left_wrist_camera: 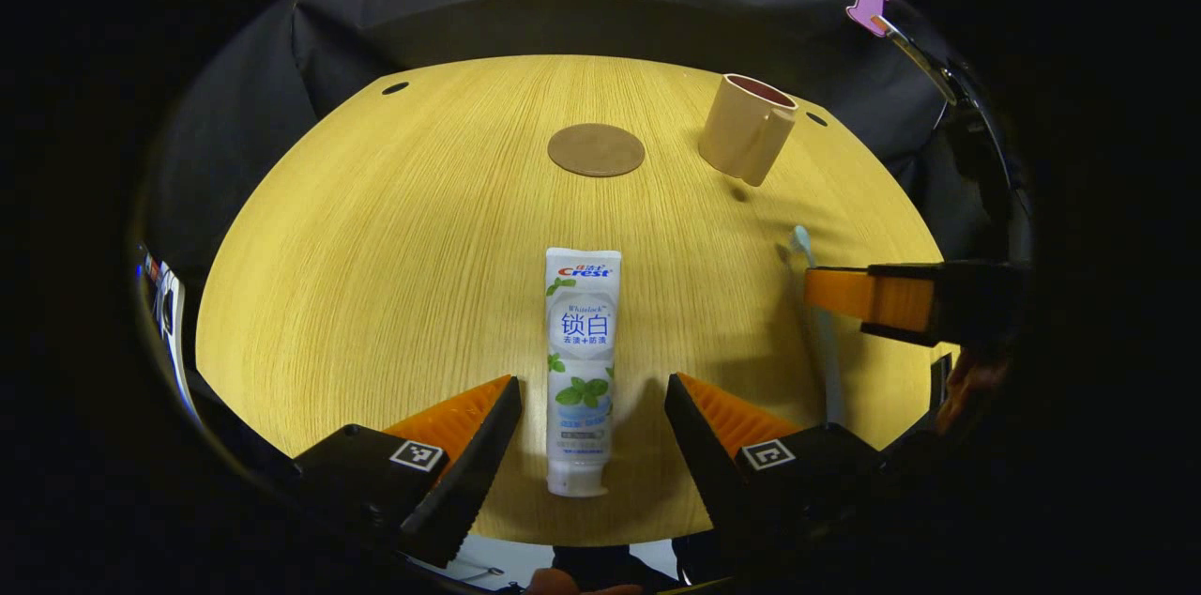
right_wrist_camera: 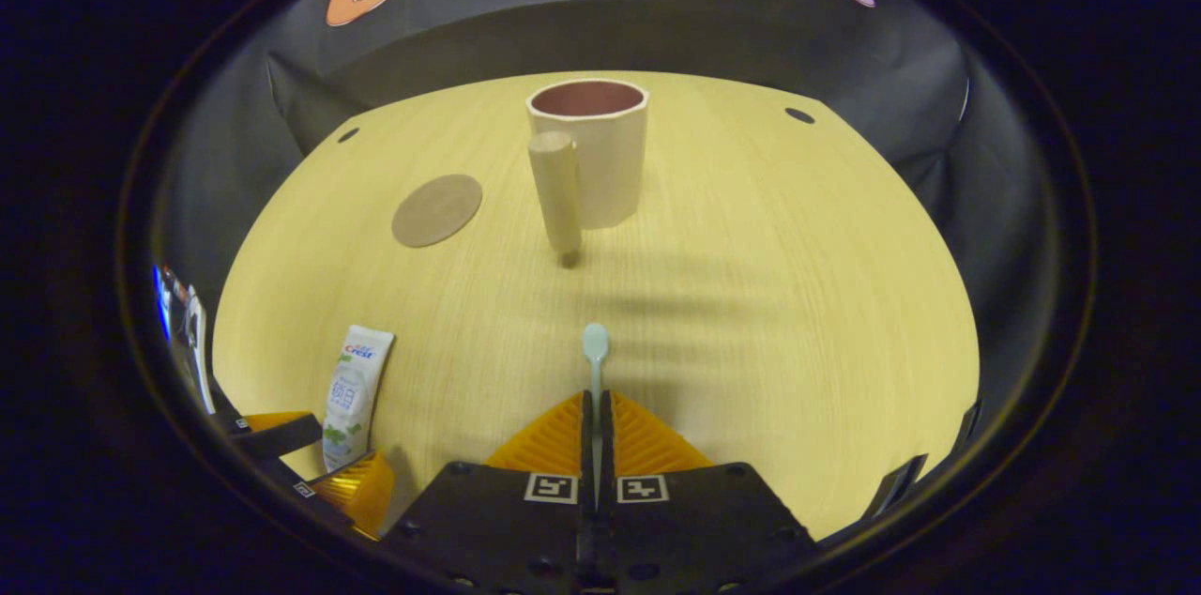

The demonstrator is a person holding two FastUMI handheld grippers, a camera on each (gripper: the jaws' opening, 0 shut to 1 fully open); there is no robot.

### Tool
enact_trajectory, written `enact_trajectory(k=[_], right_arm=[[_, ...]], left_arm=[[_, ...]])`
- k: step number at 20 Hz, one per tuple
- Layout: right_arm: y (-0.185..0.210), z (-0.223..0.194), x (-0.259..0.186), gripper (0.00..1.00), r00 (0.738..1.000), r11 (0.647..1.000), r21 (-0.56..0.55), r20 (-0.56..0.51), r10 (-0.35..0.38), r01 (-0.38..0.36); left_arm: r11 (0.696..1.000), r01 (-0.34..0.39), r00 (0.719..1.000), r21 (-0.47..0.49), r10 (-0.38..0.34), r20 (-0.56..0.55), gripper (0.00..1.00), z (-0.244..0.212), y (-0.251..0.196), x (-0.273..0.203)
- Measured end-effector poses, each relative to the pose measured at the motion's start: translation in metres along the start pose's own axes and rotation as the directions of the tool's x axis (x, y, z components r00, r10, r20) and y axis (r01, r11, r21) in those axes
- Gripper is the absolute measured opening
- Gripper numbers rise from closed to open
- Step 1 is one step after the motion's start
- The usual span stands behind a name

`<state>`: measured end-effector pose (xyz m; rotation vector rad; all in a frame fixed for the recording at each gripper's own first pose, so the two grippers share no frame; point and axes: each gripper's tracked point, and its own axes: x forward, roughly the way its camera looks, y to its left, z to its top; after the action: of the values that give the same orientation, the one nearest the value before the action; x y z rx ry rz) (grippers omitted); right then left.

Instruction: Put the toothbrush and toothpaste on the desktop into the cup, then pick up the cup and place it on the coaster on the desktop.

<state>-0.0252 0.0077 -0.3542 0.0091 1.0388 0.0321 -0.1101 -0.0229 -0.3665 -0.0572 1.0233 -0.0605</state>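
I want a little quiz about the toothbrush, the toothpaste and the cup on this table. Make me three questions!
1. True or false: the right hand-held gripper is shut on the toothbrush.
2. What lies between the open fingers of the left hand-held gripper? A) the coaster B) the toothpaste C) the cup
3. Fill in: the cup stands upright on the table, beside the coaster, and nothing can be seen ____ it.

Key: 1 true; 2 B; 3 inside.
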Motion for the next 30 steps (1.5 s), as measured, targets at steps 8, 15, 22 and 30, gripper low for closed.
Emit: enact_trajectory(k=[8, 15, 22, 30], right_arm=[[-0.001, 0.014, -0.025, 0.01, 0.997, 1.0, -0.011, 0.074, 0.017, -0.016], [-0.003, 0.021, -0.037, 0.01, 0.995, 1.0, 0.006, 0.102, 0.022, -0.023], [-0.006, 0.03, -0.044, 0.01, 0.992, 1.0, 0.011, 0.124, 0.021, -0.023], [-0.009, 0.058, -0.055, 0.0, 0.982, 0.999, 0.017, 0.186, 0.033, -0.037]], left_arm=[[1.0, -0.023, 0.999, 0.022, 0.022, 0.027, 0.94, 0.018, 0.005, 0.004], [0.999, -0.035, 0.999, 0.036, 0.033, 0.035, 0.68, 0.031, 0.01, 0.008], [0.999, -0.03, 0.999, 0.038, 0.029, 0.03, 0.45, 0.046, 0.009, 0.006], [1.0, -0.013, 0.998, 0.018, 0.012, 0.056, 0.31, 0.057, 0.009, -0.003]])
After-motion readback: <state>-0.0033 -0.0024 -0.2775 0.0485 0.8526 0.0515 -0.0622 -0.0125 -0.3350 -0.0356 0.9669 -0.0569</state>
